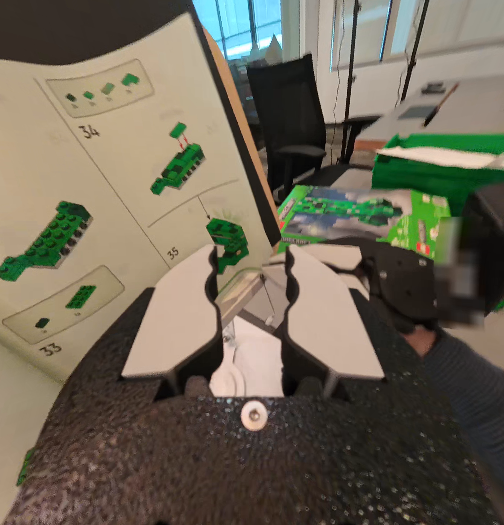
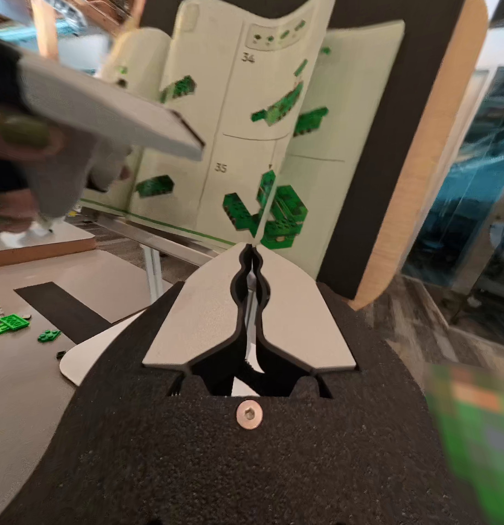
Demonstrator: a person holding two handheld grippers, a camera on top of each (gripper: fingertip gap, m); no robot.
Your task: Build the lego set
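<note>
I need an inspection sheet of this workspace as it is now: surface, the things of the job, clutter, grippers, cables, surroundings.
Surface: grey table, a black strip across it.
Job's things: instruction booklet propped upright against a dark board; loose green bricks on the table.
Clutter: set box; green stack with white paper on top.
Grippers: right gripper shut on the lower edge of a booklet page; left gripper open, holding nothing.
Cables: thin dark cords hanging by the window.
Surroundings: black office chair, windows.
</note>
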